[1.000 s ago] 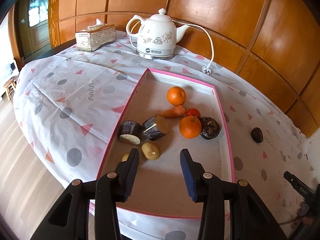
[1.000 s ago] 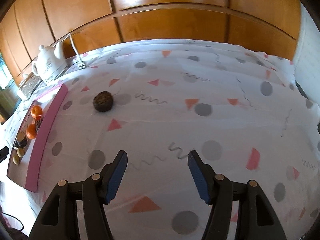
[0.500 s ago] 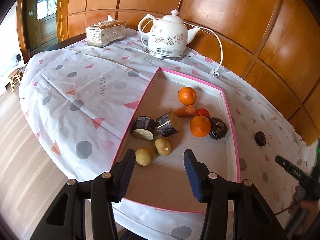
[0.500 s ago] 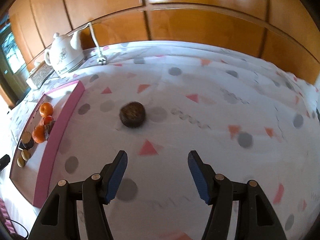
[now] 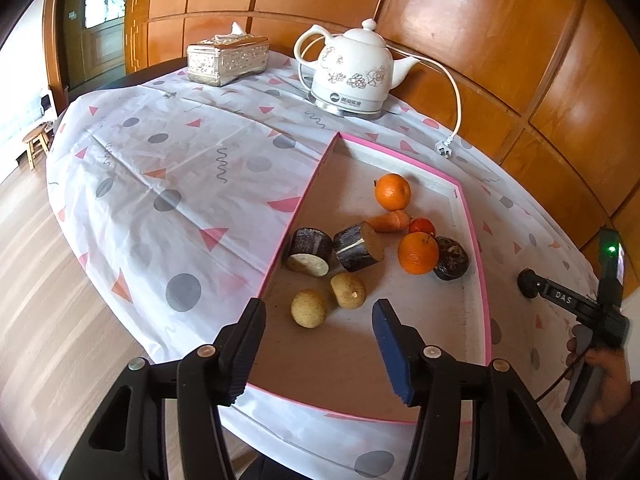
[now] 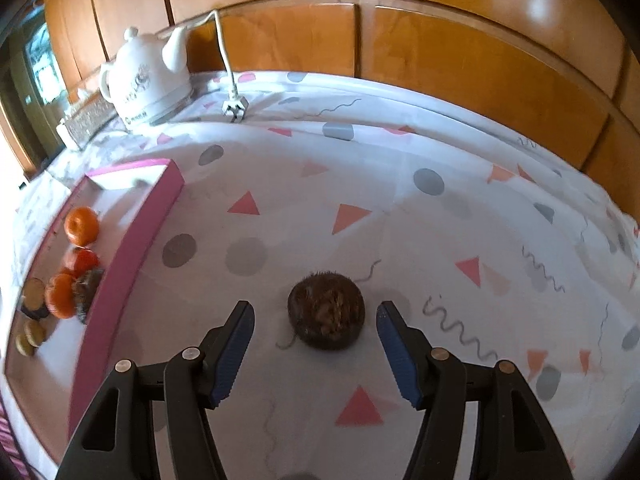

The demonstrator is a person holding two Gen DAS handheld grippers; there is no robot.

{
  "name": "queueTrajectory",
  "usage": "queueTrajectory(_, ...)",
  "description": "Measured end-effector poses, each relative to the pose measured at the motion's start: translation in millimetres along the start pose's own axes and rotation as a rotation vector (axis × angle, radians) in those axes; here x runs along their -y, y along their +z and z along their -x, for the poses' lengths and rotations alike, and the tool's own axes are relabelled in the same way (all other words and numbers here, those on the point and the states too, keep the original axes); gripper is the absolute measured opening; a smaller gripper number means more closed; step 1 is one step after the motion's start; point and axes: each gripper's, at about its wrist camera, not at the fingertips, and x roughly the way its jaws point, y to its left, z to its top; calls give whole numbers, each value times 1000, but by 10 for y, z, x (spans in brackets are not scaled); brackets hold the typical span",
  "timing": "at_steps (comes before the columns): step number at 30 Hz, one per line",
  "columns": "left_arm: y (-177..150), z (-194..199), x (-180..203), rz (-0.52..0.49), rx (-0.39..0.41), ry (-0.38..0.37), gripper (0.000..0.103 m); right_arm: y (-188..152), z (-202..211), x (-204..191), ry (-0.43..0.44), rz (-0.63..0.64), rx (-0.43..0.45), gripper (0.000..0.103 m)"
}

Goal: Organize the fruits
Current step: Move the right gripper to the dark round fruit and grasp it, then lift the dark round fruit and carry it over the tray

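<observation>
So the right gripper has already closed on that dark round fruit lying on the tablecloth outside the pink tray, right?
Not closed. In the right wrist view the right gripper is open: its blue pads stand either side of the dark round fruit with clear gaps. The fruit does lie on the tablecloth, outside the pink tray.

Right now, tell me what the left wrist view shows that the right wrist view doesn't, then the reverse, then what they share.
Only the left wrist view: the carrot, the two dark cut root pieces whole, and the person's hand holding the right hand-held gripper.

Only the right wrist view: the dark brown fruit close up on the tablecloth, lying between that gripper's open fingers, untouched.

Both: the pink tray, oranges, white kettle, its plug, tissue box and wood panelling.
</observation>
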Motion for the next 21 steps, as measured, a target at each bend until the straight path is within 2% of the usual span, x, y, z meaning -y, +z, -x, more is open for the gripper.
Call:
queueTrajectory(8, 8, -46, -28, 10, -13, 8, 57, 41, -200, -30, -41, 35, -44, 64)
queueTrajectory(11, 12, -53, -24, 7, -15, 10, 57, 12, -231, -24, -20, 34, -44, 44)
queueTrajectory(21, 10, -22, 21, -5, -9, 12, 63, -84, -106, -184, 15, 66, -32, 44)
